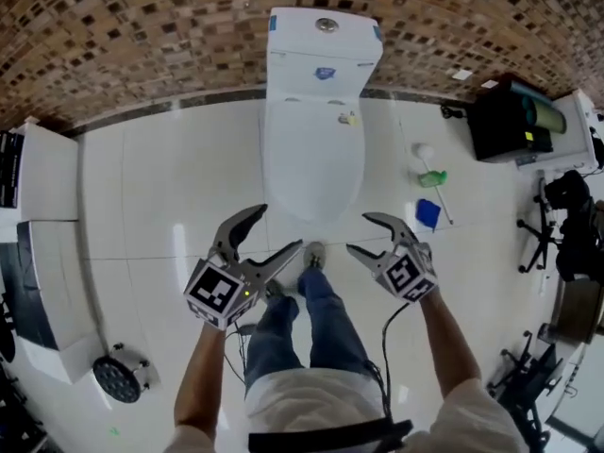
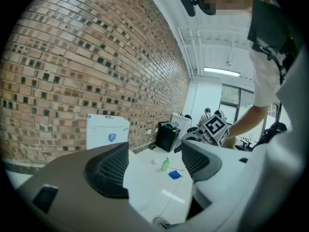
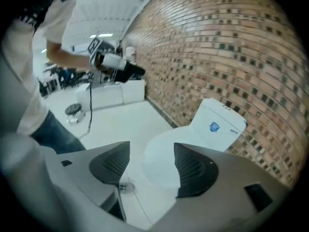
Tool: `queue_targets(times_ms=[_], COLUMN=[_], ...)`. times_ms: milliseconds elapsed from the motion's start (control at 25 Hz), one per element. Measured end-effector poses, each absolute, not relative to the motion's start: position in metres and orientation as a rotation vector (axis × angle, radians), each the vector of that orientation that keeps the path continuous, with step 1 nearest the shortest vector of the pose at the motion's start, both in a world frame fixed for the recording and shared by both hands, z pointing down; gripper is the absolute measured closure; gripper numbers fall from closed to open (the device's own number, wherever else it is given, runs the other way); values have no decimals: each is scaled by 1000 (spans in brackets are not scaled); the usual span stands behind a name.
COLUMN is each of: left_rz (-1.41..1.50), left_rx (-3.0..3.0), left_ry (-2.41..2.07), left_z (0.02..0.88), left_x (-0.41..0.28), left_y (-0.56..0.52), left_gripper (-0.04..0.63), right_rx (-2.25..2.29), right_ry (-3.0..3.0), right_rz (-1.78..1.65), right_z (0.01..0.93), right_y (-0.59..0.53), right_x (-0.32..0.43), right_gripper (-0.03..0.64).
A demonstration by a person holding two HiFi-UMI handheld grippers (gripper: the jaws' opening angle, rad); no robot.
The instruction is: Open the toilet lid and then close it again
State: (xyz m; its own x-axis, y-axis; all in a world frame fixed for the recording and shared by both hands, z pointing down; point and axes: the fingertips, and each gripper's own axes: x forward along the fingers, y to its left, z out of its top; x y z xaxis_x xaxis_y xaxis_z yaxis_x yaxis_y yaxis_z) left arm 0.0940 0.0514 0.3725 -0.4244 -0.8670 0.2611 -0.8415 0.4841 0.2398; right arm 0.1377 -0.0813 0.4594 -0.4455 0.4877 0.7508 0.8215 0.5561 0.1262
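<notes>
Mock bathroom corner inside a lab or studio hall.
White toilet (image 1: 316,111) backs onto a brick-pattern wall (image 1: 142,36), on a glossy white tiled floor (image 1: 170,206). Around it: black box (image 1: 505,121), black stands (image 1: 543,234), white cabinets (image 1: 47,187). Open hall beyond, ceiling strip light (image 2: 222,71), people (image 2: 207,112) at far end.

- I see a white toilet (image 1: 314,149), blue sticker (image 1: 325,73) on its tank (image 1: 294,47).
- The brick wall (image 1: 142,36) is brown with dark spots.
- Green bottle (image 1: 433,178), blue cloth (image 1: 427,212).
</notes>
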Motion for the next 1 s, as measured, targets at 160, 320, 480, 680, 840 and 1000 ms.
queue_targets(times_ms=[160, 320, 480, 680, 840, 1000], left_rz=[-109, -107, 16, 128, 119, 99], left_rx=[1402, 1357, 1286, 1203, 1173, 1130], left_ry=[-2367, -2403, -2422, -2439, -2434, -2412], left_z=[415, 452, 505, 556, 572, 586], left_x=[116, 112, 99, 82, 87, 102], left_y=[46, 38, 23, 2, 1, 11], left_gripper=[253, 253, 253, 253, 254, 253], right_rx=[-1179, -1297, -1329, -1383, -1391, -1405], right_ry=[-1816, -1641, -1591, -1571, -1559, -1565], right_rz=[-1063, -1220, -1315, -1466, -1505, -1481], right_z=[541, 616, 676, 729, 753, 759], right_y=[-80, -81, -86, -83, -78, -76], right_x=[147, 141, 125, 109, 105, 100], right_gripper=[293, 270, 217, 201, 201, 201])
